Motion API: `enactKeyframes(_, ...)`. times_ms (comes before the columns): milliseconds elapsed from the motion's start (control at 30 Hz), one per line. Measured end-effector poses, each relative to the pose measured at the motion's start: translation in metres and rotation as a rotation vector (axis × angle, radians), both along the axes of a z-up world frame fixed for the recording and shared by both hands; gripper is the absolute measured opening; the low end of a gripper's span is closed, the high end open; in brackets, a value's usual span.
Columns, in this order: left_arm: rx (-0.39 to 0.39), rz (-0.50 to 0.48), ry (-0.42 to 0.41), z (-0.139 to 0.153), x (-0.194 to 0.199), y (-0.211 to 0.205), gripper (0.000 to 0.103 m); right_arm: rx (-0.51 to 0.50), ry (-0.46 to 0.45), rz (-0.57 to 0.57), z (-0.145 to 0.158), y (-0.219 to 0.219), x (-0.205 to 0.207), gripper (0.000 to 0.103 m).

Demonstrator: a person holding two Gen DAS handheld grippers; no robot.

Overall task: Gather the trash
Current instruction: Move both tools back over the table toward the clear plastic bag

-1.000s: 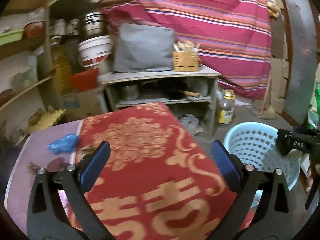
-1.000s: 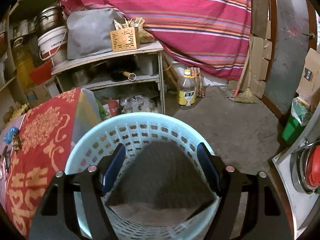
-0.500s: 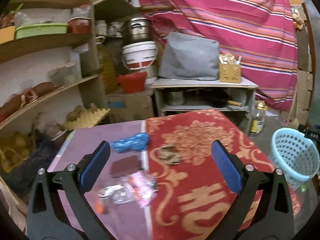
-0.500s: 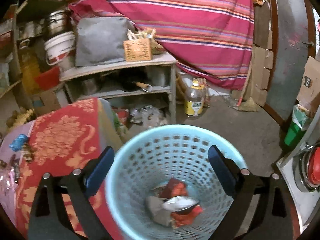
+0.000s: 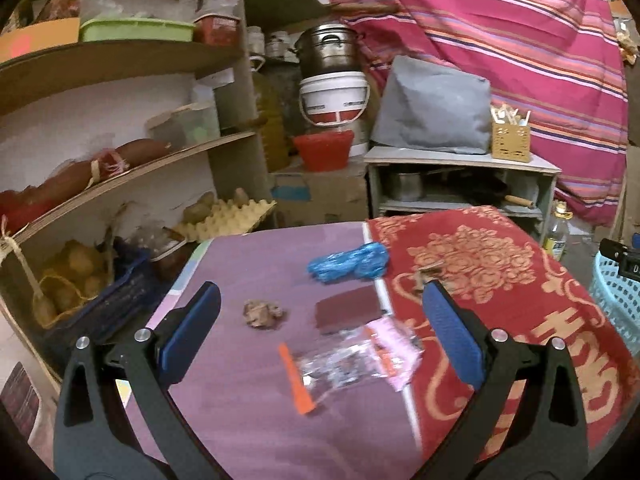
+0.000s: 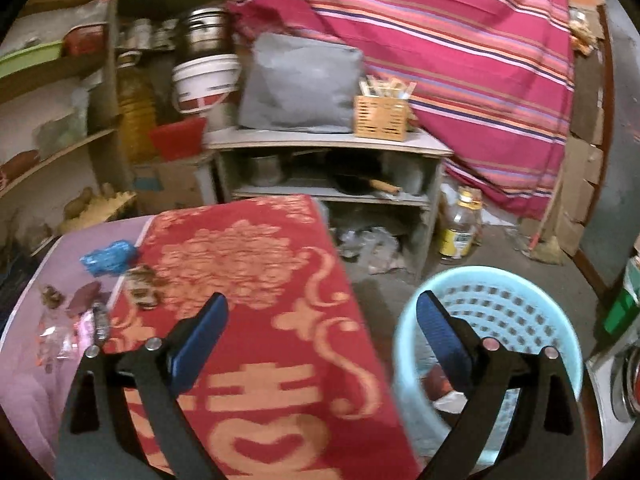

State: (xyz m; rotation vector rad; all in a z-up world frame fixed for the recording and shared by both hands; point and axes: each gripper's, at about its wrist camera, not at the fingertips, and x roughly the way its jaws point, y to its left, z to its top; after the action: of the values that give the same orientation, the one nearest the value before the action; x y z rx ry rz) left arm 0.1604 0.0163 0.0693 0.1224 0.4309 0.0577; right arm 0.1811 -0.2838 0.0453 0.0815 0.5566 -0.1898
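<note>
Found the left gripper point(image 5: 320, 292) spread wide over the purple tablecloth point(image 5: 248, 264), with nothing between its blue pads point(image 5: 450, 336) and nothing touched. Saw most of the trash lying loose ahead of it and between its two fingers: a flat maroon piece point(image 5: 346, 312) just past the fingertips, a clear wrapper with pink print point(image 5: 360, 360) nearer the camera and touching that piece, and an orange strip point(image 5: 298, 384) at the wrapper's left edge. Noted a crumpled brown wad point(image 5: 262, 314) apart from these, closer to the left finger. Spotted a bunched blue plastic bag point(image 5: 348, 262) farther ahead, and a small brown scrap point(image 5: 426, 274) right beside the tip of the right finger, on the red patterned cloth point(image 5: 500, 280). Glimpsed the pale blue basket point(image 5: 616, 296) far off to the right, at floor level.

Found the right gripper point(image 6: 322, 299) likewise wide open and empty, its jaws parted over the table's corner. Placed its left finger above the red cloth and its right finger in front of the basket point(image 6: 500, 300), which stood on the floor just beside the table. Made out some discarded bits point(image 6: 444, 392) at the basket's bottom, partly hidden behind that finger; could not tell what they were. Located the same blue bag point(image 6: 108, 256) and brown scrap point(image 6: 142, 280) well off to this gripper's left, with the blurred wrapper nearer the left edge.
</note>
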Motion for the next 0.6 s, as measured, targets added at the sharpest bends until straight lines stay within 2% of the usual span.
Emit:
enactKeyframes(367, -0.022, 0.084, 0.058, -0.024, 0.014, 0.054, 0.098, -0.035, 0.041, 0.088, -0.016, 0.070, 0.032, 0.093)
enactKeyframes(600, -0.062, 0.110, 0.115, -0.042, 0.028, 0.081, 0.098, -0.092, 0.063, 0.099, -0.024, 0.091, 0.041, 0.093)
